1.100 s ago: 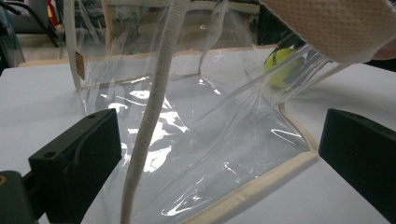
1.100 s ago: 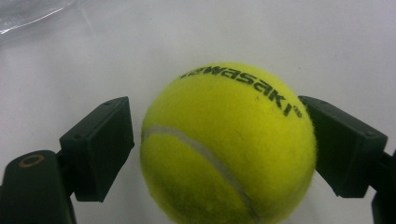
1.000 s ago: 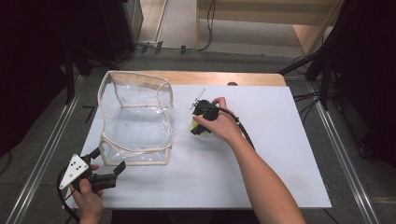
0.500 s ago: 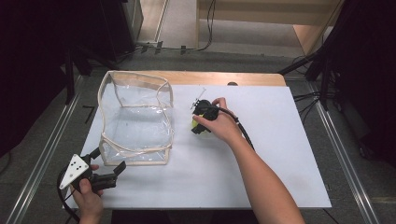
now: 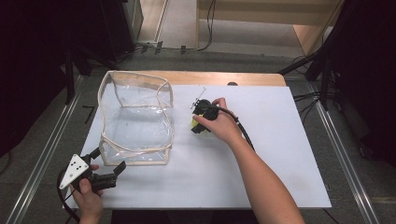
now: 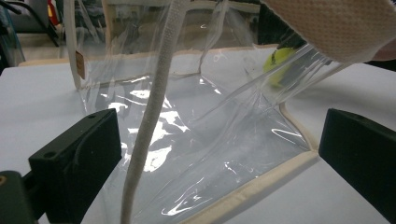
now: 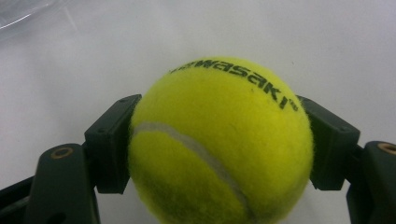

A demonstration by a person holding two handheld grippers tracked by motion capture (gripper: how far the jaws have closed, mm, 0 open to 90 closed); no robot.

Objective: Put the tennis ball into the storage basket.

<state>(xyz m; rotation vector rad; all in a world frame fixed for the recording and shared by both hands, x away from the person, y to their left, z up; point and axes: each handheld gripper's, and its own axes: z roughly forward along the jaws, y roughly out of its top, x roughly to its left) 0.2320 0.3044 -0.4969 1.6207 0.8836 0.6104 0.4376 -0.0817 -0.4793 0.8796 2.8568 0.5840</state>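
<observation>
White table (image 5: 280,154); right gripper (image 7: 219,140) view reveals fingers (image 7: 112,140) clamping tennis ball (image 7: 219,140).

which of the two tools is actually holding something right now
The right tool, right of the clear bag: its jaws are shut on the yellow tennis ball. The left tool, at the bag's near corner, is open and holds nothing.
</observation>
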